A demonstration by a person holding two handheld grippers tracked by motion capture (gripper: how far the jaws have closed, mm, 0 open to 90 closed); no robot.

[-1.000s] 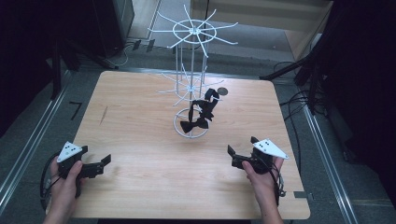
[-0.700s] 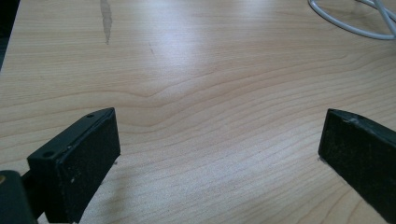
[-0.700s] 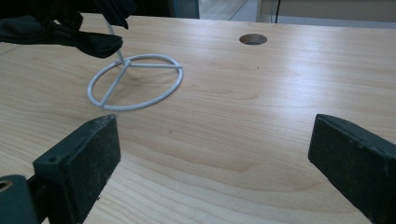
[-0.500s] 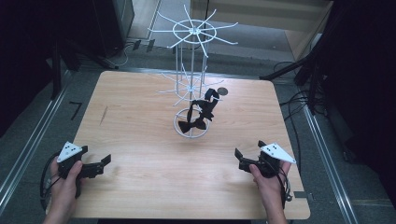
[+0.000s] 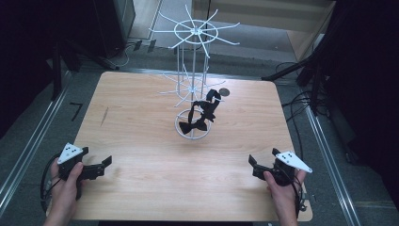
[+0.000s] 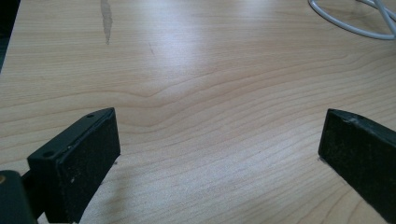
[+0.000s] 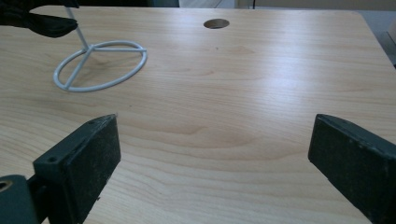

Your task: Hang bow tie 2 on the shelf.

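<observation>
The white wire rack (image 5: 193, 80) stands at centre frame in the high view, its ring base (image 7: 99, 64) flat on the counter (image 5: 141, 141). Black items (image 5: 201, 115), probably soft straps or bows, hang from a lower arm just above the base. Judgement: light, limp, non-fragile; grip at the bunched middle, not the thin rack arms. Left tool (image 5: 96, 168) lower left, right tool (image 5: 258, 165) lower right: both released, jaws spread, empty.
</observation>
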